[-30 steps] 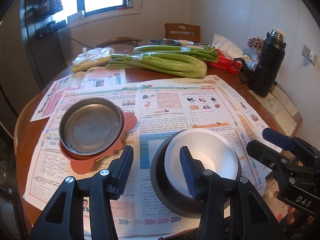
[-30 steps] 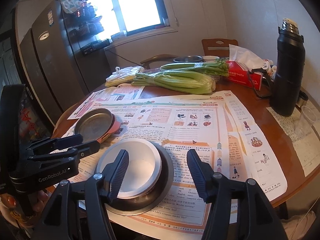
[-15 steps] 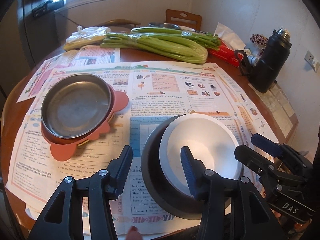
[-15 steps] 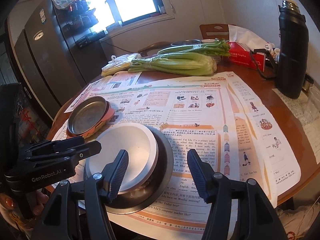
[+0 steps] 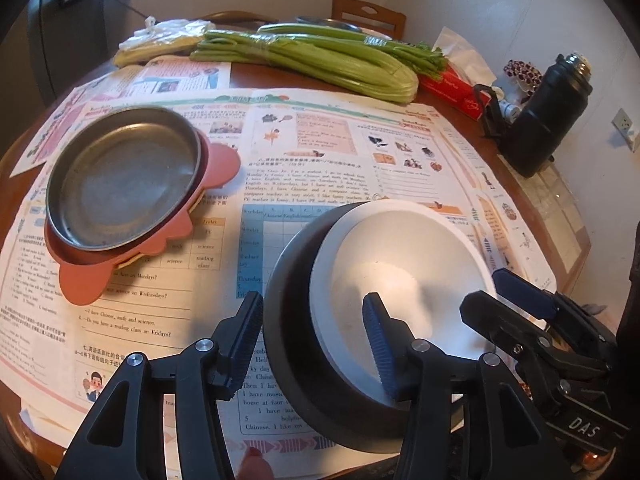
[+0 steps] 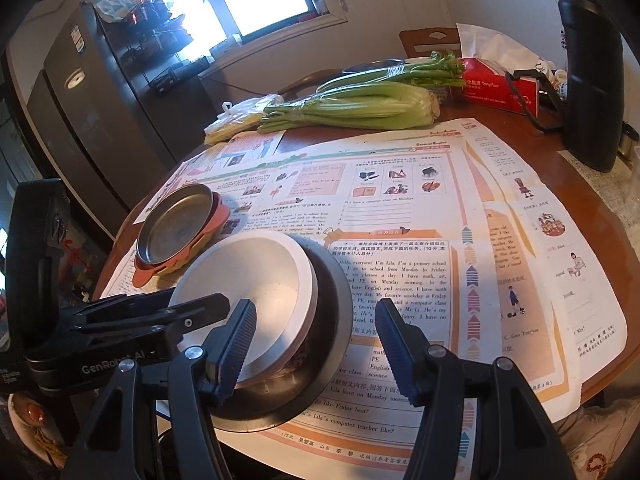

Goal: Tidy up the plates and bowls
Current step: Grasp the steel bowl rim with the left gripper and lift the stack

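Grippers nearest, both angled down over table edge. Left gripper: jaws apart, straddling left rim of dark bowl and white bowl; pads not visibly pressing. Right gripper: jaws apart, straddling right rim of the same stack; contact cannot be told. White bowl nested in dark bowl, on newspaper. Further left: steel plate stacked on pink scalloped plate. Beyond: celery, black flask.
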